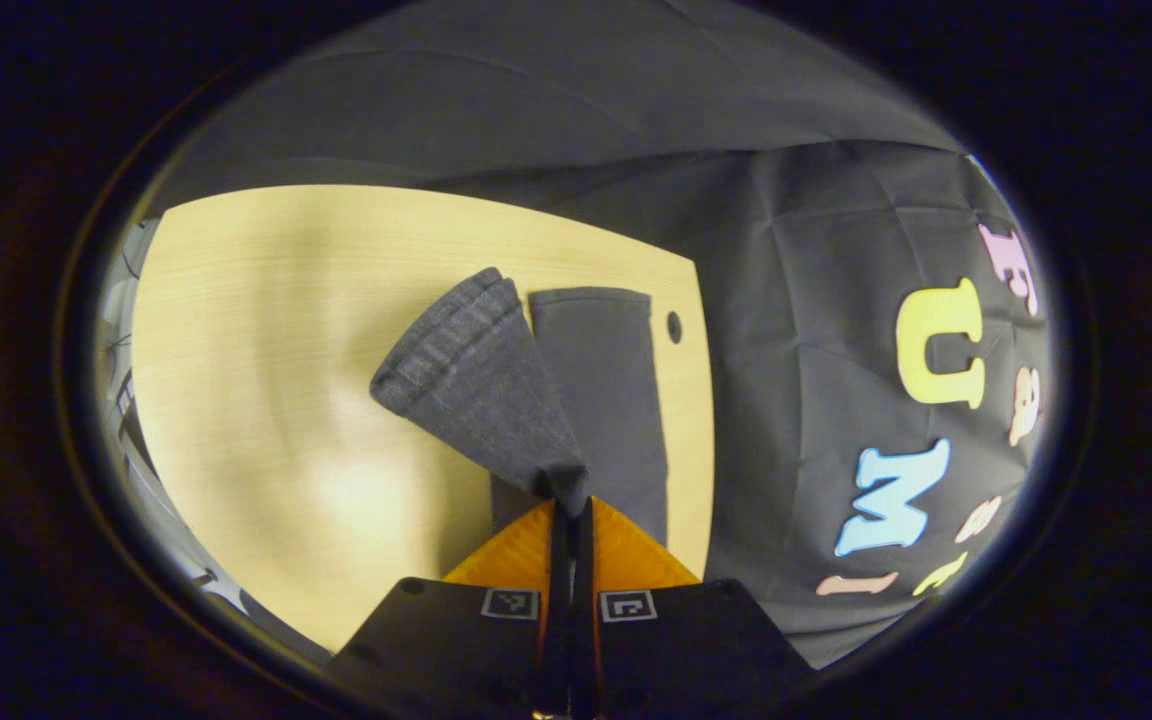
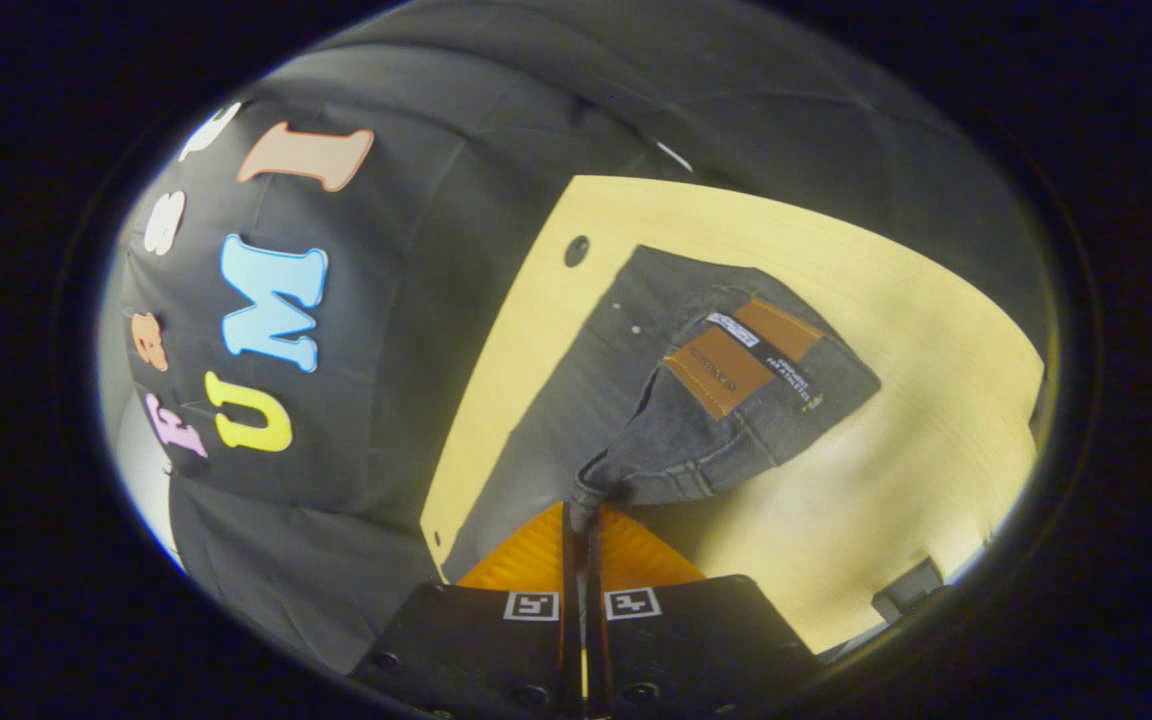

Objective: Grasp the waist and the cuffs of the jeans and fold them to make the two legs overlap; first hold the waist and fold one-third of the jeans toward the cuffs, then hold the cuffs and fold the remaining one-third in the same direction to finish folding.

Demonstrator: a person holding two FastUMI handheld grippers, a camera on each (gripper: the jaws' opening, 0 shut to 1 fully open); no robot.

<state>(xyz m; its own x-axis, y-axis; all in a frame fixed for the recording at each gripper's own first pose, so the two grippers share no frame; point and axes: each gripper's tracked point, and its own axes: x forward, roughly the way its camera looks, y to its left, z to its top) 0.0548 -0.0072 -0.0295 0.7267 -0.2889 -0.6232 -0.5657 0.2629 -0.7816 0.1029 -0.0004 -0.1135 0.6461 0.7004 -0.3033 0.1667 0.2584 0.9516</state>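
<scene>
Jeans lie along the table edge near the booth wall. Left gripper pinches one cuff, lifted off the table beside the other leg lying flat. Right gripper pinches the waist, raised, with its leather patch showing.

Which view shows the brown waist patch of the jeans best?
The right gripper view: the patch faces the camera on the lifted waist, which the right gripper pinches. The left gripper view shows the jeans' cuff end instead, held by the left gripper.
</scene>
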